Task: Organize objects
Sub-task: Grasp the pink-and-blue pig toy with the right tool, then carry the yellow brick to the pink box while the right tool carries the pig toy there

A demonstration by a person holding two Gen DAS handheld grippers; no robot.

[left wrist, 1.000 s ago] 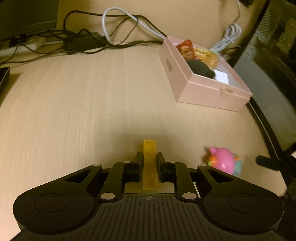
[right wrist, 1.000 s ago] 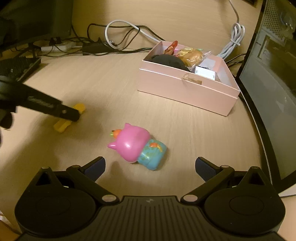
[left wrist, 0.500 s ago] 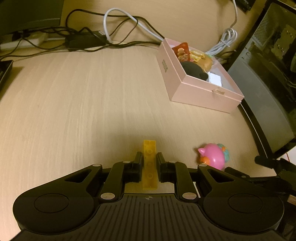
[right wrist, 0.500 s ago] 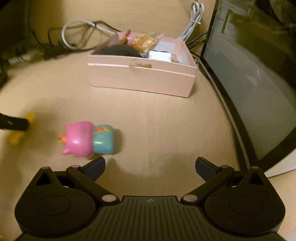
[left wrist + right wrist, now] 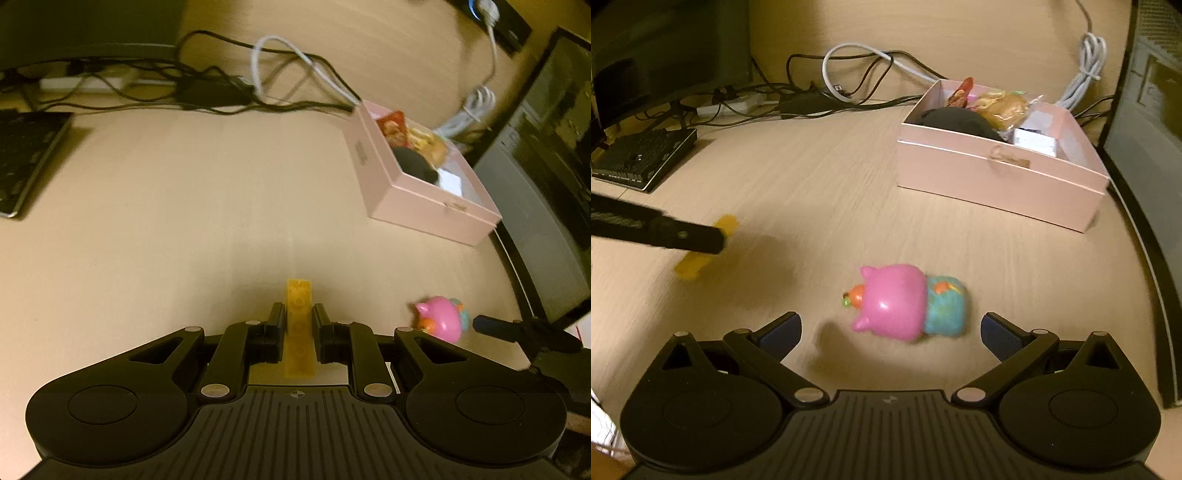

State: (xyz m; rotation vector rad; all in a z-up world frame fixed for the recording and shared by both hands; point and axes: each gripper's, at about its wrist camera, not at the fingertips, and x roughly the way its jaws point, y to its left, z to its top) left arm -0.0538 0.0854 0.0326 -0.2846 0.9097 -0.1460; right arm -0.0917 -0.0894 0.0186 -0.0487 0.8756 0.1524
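Observation:
My left gripper (image 5: 299, 314) is shut on a yellow toy brick (image 5: 299, 325) and holds it above the wooden desk (image 5: 184, 221). The brick (image 5: 698, 258) and the left gripper's fingers (image 5: 683, 236) also show at the left of the right wrist view. My right gripper (image 5: 890, 325) is open, its fingertips on either side of a pink and blue pig toy (image 5: 908, 302) that lies on its side on the desk. The pig (image 5: 441, 317) shows at the lower right of the left wrist view. A pink open box (image 5: 997, 177) with several items inside stands beyond it.
Tangled cables (image 5: 849, 81) and a power adapter lie along the back of the desk. A dark keyboard (image 5: 639, 155) is at the far left. A monitor (image 5: 1145, 147) stands along the right edge, close to the pink box (image 5: 424, 192).
The right gripper has swung back and closed in on the pig, which now lies between its open fingertips. The left gripper still holds the yellow brick and has risen slightly.

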